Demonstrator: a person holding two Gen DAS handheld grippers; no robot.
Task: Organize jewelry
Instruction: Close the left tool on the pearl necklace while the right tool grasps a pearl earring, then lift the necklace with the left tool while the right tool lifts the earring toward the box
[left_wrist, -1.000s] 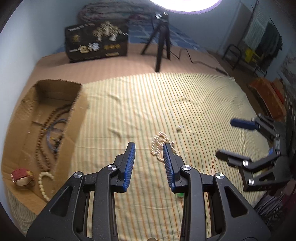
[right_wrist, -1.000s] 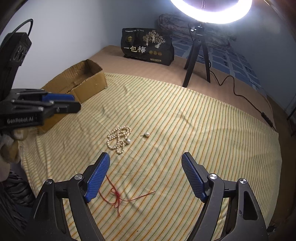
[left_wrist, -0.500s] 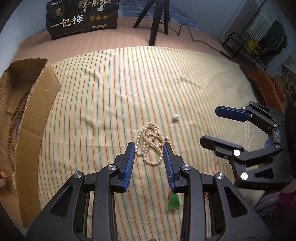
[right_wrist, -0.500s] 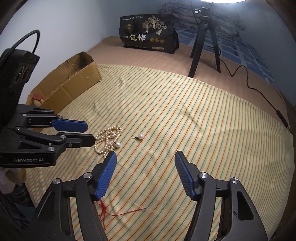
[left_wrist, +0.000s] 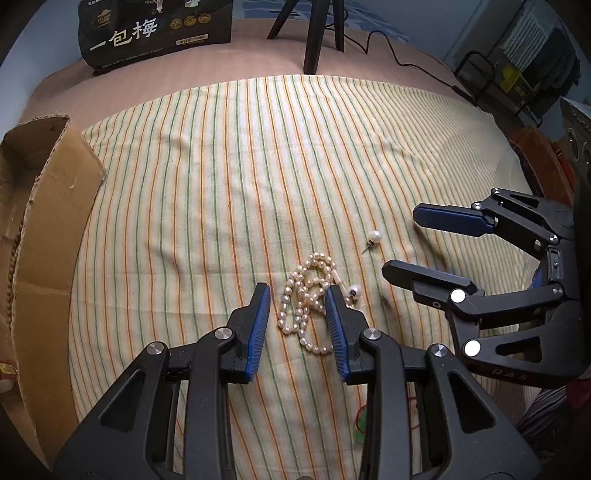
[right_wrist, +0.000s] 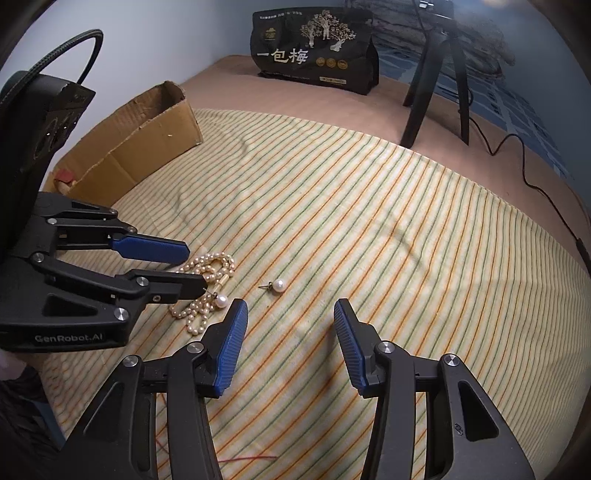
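the pearl necklace (left_wrist: 308, 299) lies bunched on the striped cloth (left_wrist: 221, 177), directly between the fingertips of the left gripper (left_wrist: 297, 291), whose jaws stand apart and straddle the heap. in this left wrist view the pile's long axis runs from 12 to 6 o'clock, along the fingers; small round off-white beads, glossy, loosely looped. a pearl stud (left_wrist: 373, 236) sits apart at 2 o'clock from the heap, and a second pearl (left_wrist: 355, 291) rests at the heap's 3 o'clock edge. the right gripper (left_wrist: 399, 243) hangs at 3 o'clock, jaws wide apart. the cardboard box (left_wrist: 48, 229), matte and creased, lies at 9 o'clock.

from the right wrist view, the necklace (right_wrist: 207, 280) sits at 10 o'clock from the right gripper (right_wrist: 288, 310), partly hidden by the left gripper (right_wrist: 195, 267). the stud (right_wrist: 277, 285) lies at 12 o'clock, just ahead of the open right jaws. the left is clearly nearer the necklace; the right suits the stud.
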